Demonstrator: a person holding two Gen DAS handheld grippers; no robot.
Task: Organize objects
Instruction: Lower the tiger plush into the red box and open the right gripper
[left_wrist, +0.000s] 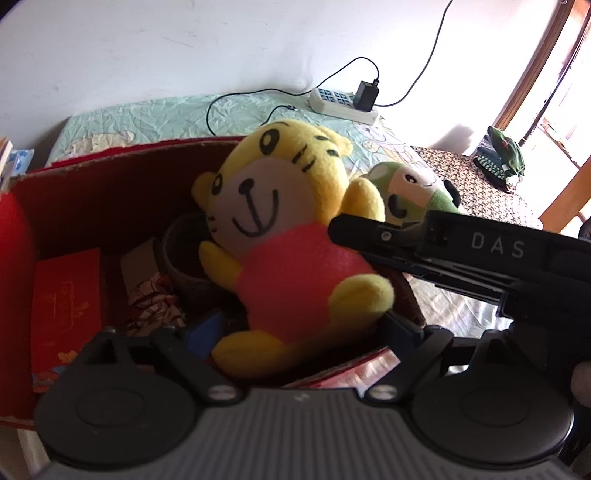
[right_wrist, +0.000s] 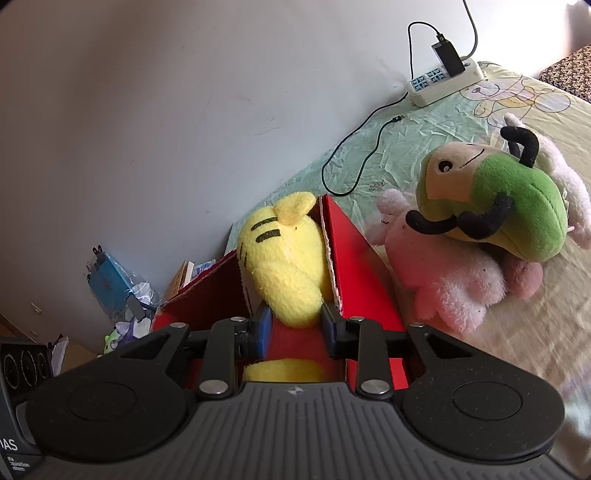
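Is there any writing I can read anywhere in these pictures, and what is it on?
"DAS": white letters on the black body of the right tool.
"AS": cut off by the frame edge, on the black device; the small lines beneath are too blurred to read.
Gold markings on the red packet in the red box: illegible.

Home bedroom: bed w/ cartoon sheet, plush toys, power strip

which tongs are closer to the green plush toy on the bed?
Right. The right tongs, clamped on the yellow tiger toy at the red box, reach toward the green plush toy; the left tongs stand behind the box.
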